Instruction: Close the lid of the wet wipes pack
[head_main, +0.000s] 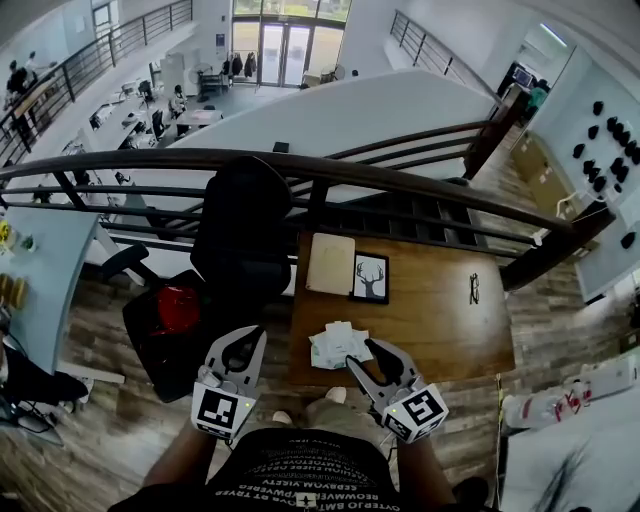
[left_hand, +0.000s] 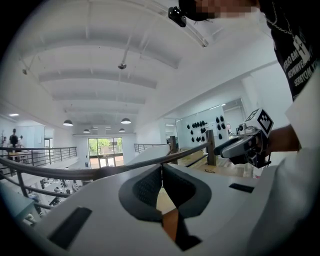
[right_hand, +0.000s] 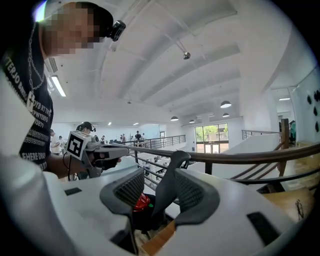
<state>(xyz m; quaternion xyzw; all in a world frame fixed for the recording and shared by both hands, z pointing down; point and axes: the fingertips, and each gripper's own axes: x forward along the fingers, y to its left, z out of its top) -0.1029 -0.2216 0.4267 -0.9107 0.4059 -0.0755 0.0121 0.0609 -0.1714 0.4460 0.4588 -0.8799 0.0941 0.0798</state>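
The only container here is the wet wipes pack (head_main: 338, 345), a white, rumpled shape lying flat on the wooden table (head_main: 440, 340) at about 8 o'clock from the table's middle, close to the near edge. Whether it is open or closed, and what shows inside it, is too small to tell. Its long axis seems to run roughly from 9 to 3 o'clock across the head view (only slightly wider than deep, so this is a loose reading), and which end faces which way cannot be made out.

At 10 o'clock on the table lies a beige board (head_main: 330, 263), with a framed deer picture (head_main: 371, 277) touching its 3 o'clock side. Glasses (head_main: 474, 288) sit at 3 o'clock, well apart from the pack.

The left gripper (head_main: 243, 338) hangs off the table's 9 o'clock edge, jaws pressed together at the tips on nothing. The right gripper (head_main: 362, 352) is at the pack's 4 o'clock corner, jaws spread and pinching nothing.

A black chair (head_main: 245, 230) at 9 o'clock carries a red thing (head_main: 178, 308) on its seat.
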